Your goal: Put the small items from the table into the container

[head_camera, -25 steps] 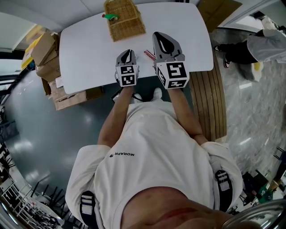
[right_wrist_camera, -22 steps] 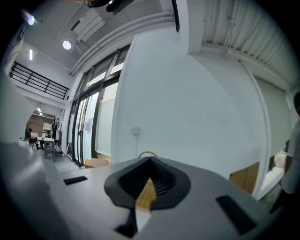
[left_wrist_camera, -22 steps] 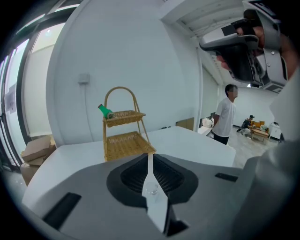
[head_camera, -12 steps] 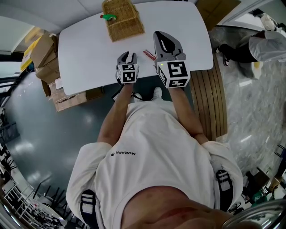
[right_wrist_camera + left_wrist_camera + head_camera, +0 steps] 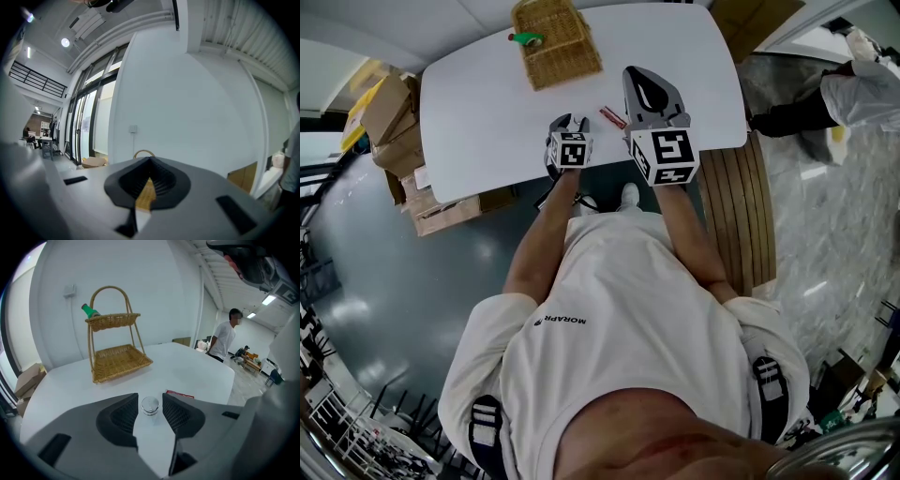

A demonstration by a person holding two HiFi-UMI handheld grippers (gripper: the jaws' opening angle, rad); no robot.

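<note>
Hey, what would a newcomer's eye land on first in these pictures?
Probably the two-tier woven wicker basket with an arched handle at the far end of the white table, a green item on its upper tier. Next, the small clear round piece on the table between the left gripper's opening jaws, untouched by the pads, with a flat red item just beyond.

The person wears a white T-shirt with short, loose sleeves, and the cloth looks a bit crumpled. A small row of black letters sits on the chest, on the left side. The shoes are white, and black straps with white marks show near each shoulder, too unclear to name.
</note>
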